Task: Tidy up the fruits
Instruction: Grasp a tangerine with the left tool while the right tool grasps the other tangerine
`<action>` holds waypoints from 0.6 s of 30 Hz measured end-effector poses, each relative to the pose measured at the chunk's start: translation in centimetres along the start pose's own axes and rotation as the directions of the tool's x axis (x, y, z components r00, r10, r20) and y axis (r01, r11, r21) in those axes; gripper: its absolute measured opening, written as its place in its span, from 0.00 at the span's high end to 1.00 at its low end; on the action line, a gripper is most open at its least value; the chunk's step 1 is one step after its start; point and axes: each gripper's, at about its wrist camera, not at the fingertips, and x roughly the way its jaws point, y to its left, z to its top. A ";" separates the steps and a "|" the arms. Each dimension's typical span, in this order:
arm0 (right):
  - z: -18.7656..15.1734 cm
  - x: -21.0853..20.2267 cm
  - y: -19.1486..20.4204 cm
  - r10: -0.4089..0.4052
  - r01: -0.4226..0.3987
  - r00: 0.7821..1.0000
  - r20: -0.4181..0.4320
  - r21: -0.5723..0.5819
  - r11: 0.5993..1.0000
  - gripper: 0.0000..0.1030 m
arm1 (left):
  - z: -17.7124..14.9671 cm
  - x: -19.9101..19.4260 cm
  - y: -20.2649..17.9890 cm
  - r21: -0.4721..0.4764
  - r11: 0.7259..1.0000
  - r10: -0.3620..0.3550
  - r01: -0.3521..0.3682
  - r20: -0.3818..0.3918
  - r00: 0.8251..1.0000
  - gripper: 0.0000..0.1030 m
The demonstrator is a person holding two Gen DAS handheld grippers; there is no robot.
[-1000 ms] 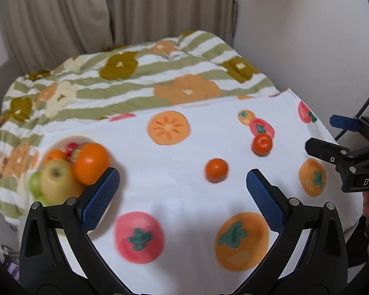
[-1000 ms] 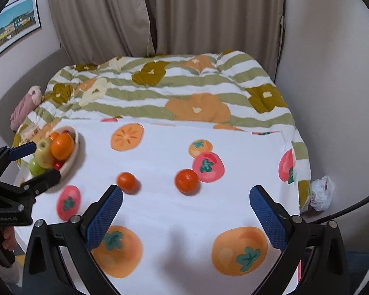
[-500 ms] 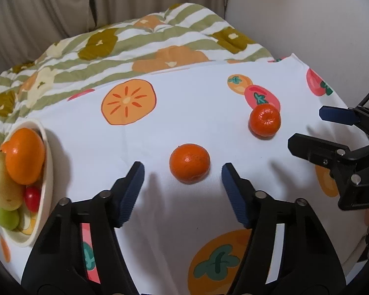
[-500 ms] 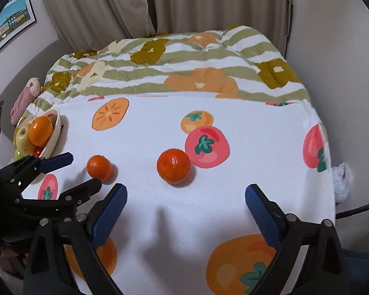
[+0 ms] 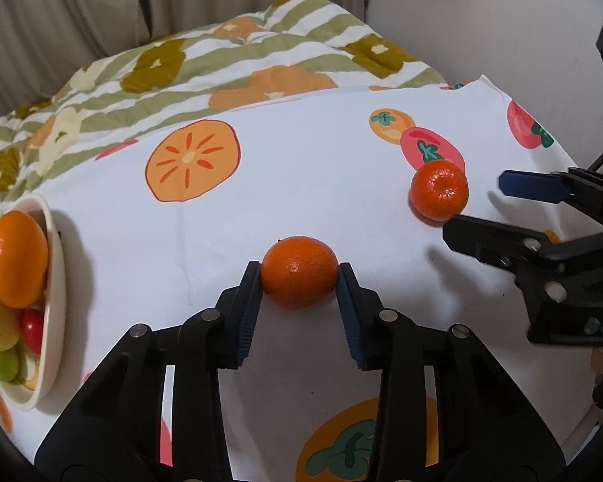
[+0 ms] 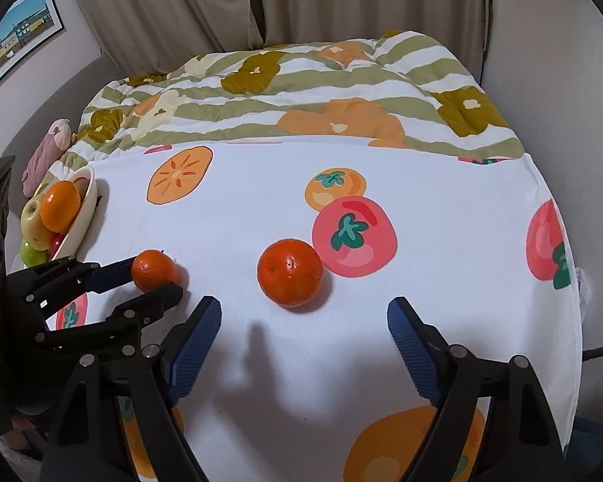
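Note:
A small orange (image 5: 299,281) lies on the white fruit-print cloth (image 5: 301,184). My left gripper (image 5: 298,270) is still closing, and both blue pads press its sides. The right wrist view shows the same grip on the orange (image 6: 154,267) by the left gripper (image 6: 152,281). A second, larger orange (image 6: 290,272) rests on the cloth just ahead of my right gripper (image 6: 304,307). Its jaws are closing but stand wide, with nothing between them. In the left wrist view that orange (image 5: 439,189) sits beside the right gripper (image 5: 475,207).
A cream bowl (image 5: 56,281) at the left cloth edge holds an orange, apples and a small red fruit; it also shows as the bowl (image 6: 86,205). A striped flowered quilt (image 6: 301,92) lies behind. Curtains and walls close in the back and right.
Both grippers came down toward the cloth. The left jaws closed from wide open onto the small orange. The right jaws narrowed and drew closer to the larger orange.

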 end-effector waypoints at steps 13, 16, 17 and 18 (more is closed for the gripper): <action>1.1 1.9 0.2 0.019 -0.019 1.000 -0.013 -0.011 1.000 0.46 | 0.0 -0.2 0.5 -0.013 1.000 0.009 -0.009 -0.003 1.000 0.60; 1.3 2.0 0.5 0.022 -0.023 1.000 -0.016 -0.021 1.000 0.57 | -0.1 -0.6 0.7 -0.017 1.000 0.013 -0.013 0.000 1.000 0.60; 1.3 2.1 0.6 0.024 -0.025 1.000 -0.018 -0.024 0.999 0.64 | -0.1 -0.7 0.7 -0.019 1.000 0.015 -0.015 0.001 1.000 0.60; 1.3 2.1 0.7 0.021 -0.022 1.000 -0.018 -0.028 0.999 0.66 | -0.2 -0.9 0.8 -0.021 1.000 0.016 -0.016 0.003 1.000 0.60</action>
